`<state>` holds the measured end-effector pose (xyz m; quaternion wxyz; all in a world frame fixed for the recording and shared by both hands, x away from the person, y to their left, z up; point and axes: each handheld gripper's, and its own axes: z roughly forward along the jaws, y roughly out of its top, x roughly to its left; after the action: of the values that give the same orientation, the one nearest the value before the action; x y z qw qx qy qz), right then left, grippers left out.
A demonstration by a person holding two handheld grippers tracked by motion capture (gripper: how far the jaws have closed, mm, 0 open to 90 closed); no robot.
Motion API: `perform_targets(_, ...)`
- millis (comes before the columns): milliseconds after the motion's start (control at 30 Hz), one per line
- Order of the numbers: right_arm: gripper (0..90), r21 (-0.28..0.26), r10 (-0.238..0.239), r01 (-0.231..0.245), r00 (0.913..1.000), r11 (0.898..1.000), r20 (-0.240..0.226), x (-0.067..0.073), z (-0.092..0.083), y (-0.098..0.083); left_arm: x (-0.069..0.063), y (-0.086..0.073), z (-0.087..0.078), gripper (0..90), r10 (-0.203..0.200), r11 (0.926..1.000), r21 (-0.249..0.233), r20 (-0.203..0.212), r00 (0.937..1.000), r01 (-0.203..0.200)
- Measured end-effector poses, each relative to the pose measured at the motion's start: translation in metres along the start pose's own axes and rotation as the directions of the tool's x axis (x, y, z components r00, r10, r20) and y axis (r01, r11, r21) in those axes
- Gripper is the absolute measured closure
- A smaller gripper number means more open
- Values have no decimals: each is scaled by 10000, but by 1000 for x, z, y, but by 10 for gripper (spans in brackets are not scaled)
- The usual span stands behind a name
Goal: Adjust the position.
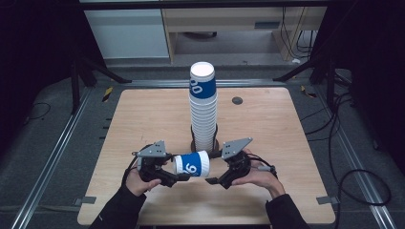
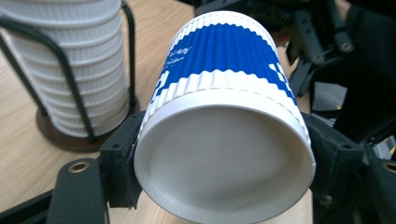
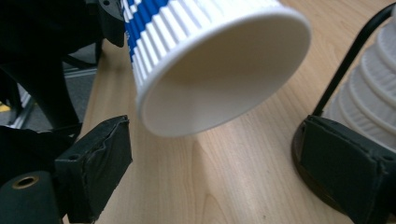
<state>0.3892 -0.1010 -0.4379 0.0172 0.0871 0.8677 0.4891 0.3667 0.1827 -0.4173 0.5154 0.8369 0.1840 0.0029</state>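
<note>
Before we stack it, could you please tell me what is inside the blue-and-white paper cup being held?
The right gripper view looks into the ribbed blue-and-white paper cup: bare white wall, nothing visible. Its deepest bottom is hidden.

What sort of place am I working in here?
Probably a lab recording rig: a bare wooden table framed by dark metal struts, loose black cables on grey floor, desk furniture behind.

One ribbed paper cup [image 1: 191,164], white with a blue band and white print, lying on its side above the near middle of the counter [image 1: 143,114]. Closed base points to the person's left, open mouth to the right. Empty inside. Left tongs [image 1: 184,177] clamp its base end, pads on both sides.
</note>
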Motion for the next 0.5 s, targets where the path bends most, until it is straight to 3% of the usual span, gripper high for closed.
perform_targets(500, 114, -115, -50, 38, 9945, 9999, -1046, 6, 10, 0, -8, -3, 18, 254, 162, 9993, 317, 864, 9961, -190)
